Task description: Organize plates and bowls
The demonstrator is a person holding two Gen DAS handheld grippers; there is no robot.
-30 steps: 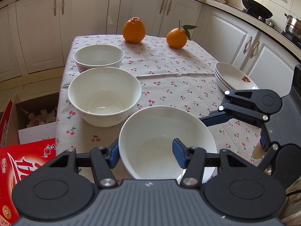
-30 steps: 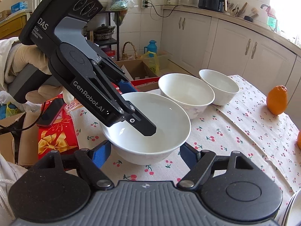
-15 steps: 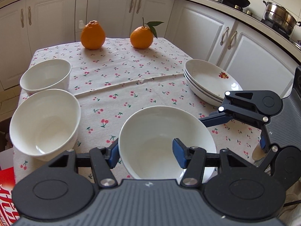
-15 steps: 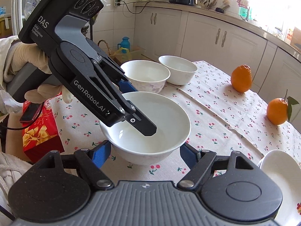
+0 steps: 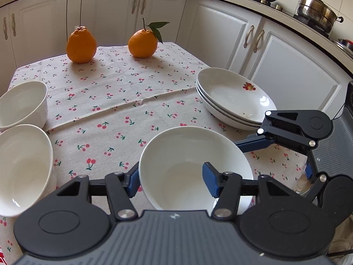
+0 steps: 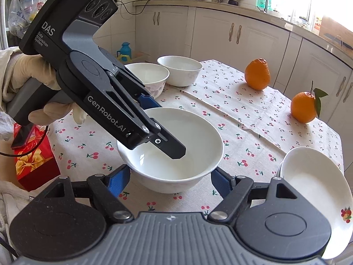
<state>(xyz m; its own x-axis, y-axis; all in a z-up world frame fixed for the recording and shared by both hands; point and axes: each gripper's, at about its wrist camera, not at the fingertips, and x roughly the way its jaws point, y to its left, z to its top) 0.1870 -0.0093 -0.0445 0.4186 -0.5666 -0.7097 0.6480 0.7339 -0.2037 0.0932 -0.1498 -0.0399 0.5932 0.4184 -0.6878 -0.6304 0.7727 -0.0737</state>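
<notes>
1. One square table under a cream tablecloth printed with red cherries (image 5: 123, 101) fills the kitchen scene.
2. Two black handheld grippers with blue pads meet over its near edge. The left gripper (image 5: 171, 182), held by a hand in a pale glove (image 6: 33, 77), is clamped narrow on a bowl's rim, with one finger inside and one outside. The right gripper (image 6: 169, 180) stands at middling width with its jaws on either side of the same bowl's lower wall. Whether its pads press the wall cannot be told.
3. Three shallow white plates (image 5: 229, 97) sit nested in one stack at the right edge of the table. The top one bears a small red-and-orange fruit motif and a few crumbs.
4. There are three deep white ceramic bowls. The gripped bowl (image 5: 183, 154) is at the near middle of the cloth. It is plain, glossy, round, upright and empty. Whether it touches the cloth is unclear. The second bowl (image 5: 19, 167) and the third bowl (image 5: 22, 103) stand just beside each other at the left edge, both empty.
5. Two oranges rest at the far end, apart from each other: a pear-shaped one (image 5: 81, 45) and a round one with a stem and green leaf (image 5: 142, 43).
</notes>
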